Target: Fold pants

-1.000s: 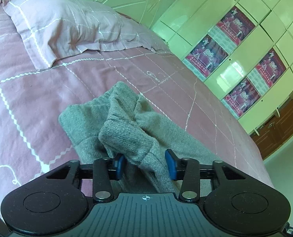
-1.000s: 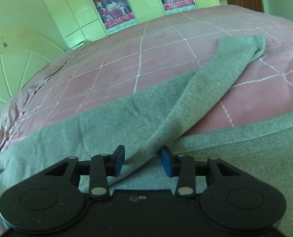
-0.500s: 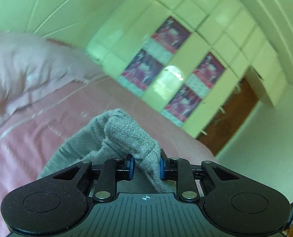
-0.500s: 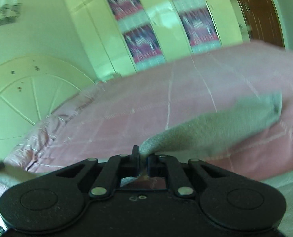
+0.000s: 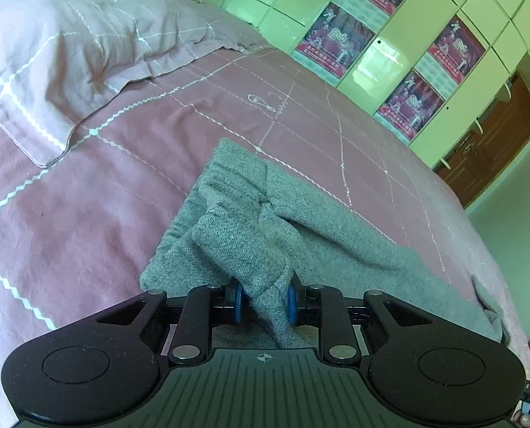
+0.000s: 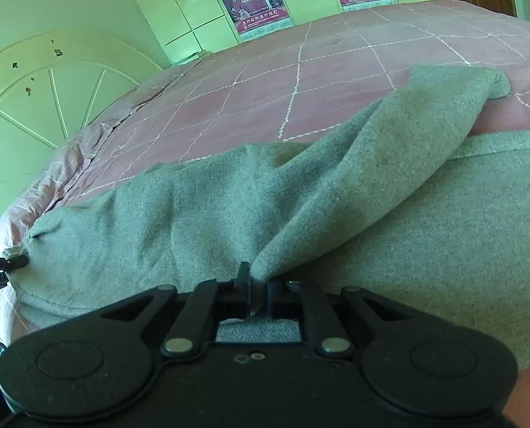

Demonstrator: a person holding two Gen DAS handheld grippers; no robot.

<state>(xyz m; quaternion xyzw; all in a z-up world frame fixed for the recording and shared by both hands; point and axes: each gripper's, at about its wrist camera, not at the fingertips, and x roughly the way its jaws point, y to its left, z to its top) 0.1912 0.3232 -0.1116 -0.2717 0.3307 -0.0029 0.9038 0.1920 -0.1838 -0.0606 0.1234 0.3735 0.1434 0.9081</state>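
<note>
Here, left tongs (image 5: 263,301) pinching bunched grey pants (image 5: 300,221), right tongs (image 6: 258,294) clamped on a pant fold, pink bedspread (image 5: 86,214) beneath.

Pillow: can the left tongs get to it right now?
Probably not yet: the left tongs are shut on the grey pants. The bedspread between them and the pillow looks unobstructed.

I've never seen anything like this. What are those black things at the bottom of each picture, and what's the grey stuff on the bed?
No robot here: a person holds a two-finger clamp in each hand, each with a camera looking along its fingers. One picture comes from the left gripper, the other from the right gripper. The grey stuff is a pair of pants lying on a pink bedsheet, with a pillow beyond. Both grippers pinch a bunch of the pants' fabric, the right one shut more tightly.
</note>
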